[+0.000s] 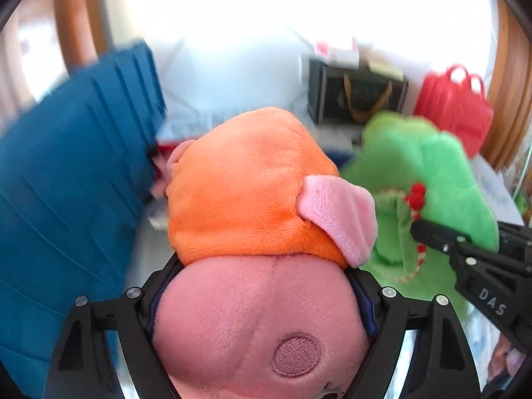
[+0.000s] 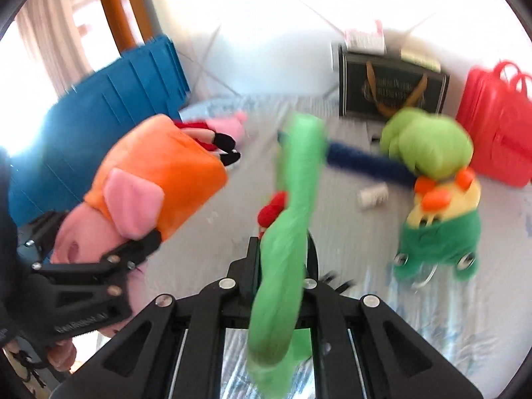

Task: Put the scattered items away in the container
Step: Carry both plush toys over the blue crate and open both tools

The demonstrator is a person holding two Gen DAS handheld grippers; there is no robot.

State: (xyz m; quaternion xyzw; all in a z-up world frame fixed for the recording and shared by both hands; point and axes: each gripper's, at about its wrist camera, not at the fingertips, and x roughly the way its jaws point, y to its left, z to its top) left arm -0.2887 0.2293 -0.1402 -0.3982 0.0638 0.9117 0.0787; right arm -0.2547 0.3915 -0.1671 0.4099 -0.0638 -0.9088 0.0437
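My left gripper (image 1: 262,282) is shut on a pink pig plush (image 1: 259,326) in an orange dress (image 1: 246,186), held in the air; it also shows in the right wrist view (image 2: 146,193). My right gripper (image 2: 282,252) is shut on a bright green plush (image 2: 286,232) with a red knob and a green-haired doll head hanging at the right (image 2: 435,183); the same plush shows in the left wrist view (image 1: 429,173). A blue ribbed container (image 1: 66,173) stands at the left, also in the right wrist view (image 2: 109,106).
A dark gift bag (image 2: 389,89) and a red bag (image 2: 498,126) stand against the far wall. A small white object (image 2: 374,196) lies on the pale patterned sheet (image 2: 449,316). A wooden frame (image 2: 116,3) rises behind the container.
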